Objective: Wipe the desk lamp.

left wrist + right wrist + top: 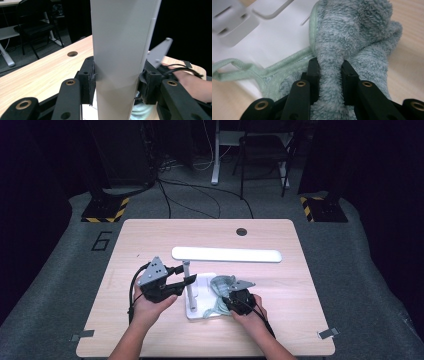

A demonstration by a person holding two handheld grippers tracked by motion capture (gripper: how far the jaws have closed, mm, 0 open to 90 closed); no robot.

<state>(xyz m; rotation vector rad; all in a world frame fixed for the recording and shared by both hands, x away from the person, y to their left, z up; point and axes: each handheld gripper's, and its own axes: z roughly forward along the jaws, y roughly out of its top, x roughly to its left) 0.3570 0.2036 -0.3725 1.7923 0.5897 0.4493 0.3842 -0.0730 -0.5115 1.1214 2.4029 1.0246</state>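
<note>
Lamp base being wiped while the post is steadied

The lamp post [120,62] is clamped between the left gripper [186,274] pads; a fold of the fluffy cloth [352,35] is pinched in the right gripper [330,75], lying half on the white lamp base [200,312]; next, the cloth is likely to be dragged across the base, grip kept firm.
</note>
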